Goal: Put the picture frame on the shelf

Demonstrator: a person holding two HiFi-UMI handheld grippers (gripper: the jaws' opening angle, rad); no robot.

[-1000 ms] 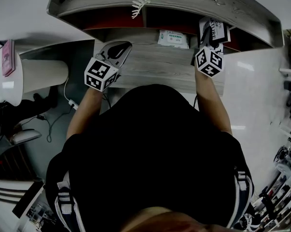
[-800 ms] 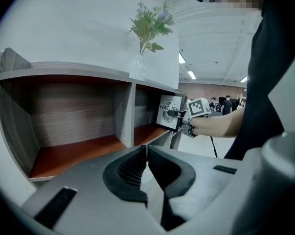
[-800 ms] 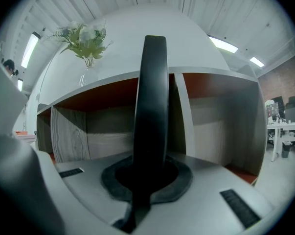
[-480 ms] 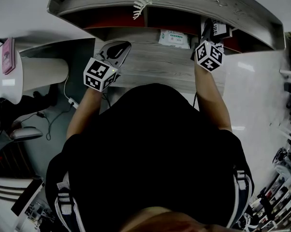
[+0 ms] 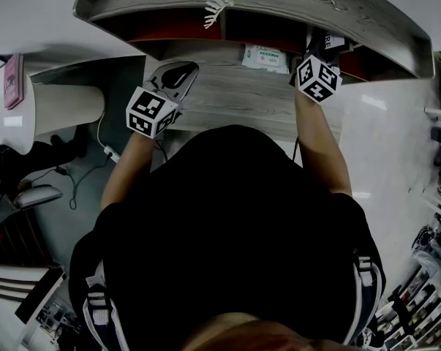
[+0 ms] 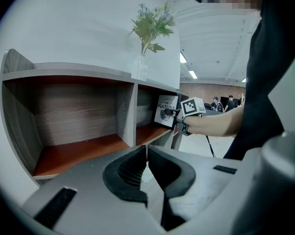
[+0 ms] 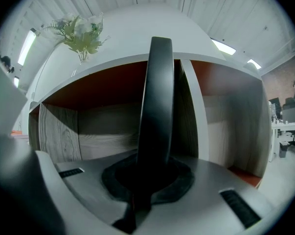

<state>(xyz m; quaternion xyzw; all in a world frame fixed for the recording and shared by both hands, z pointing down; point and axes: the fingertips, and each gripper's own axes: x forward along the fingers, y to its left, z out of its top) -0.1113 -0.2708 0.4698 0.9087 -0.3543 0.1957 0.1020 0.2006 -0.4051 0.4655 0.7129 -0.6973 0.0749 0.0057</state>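
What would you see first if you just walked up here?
The picture frame, clamped in the right gripper, is at the mouth of the right compartment of the shelf. A leafy plant sits on top of it, and the left gripper hangs shut and empty.

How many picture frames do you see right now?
1: the picture frame, clamped in the right gripper, held up at the right end of the shelf. Shaded shelf corners could hide others.

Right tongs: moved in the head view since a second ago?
Yes: the right tongs went forward toward the grey wooden shelf, taking the black-framed picture deeper under it.
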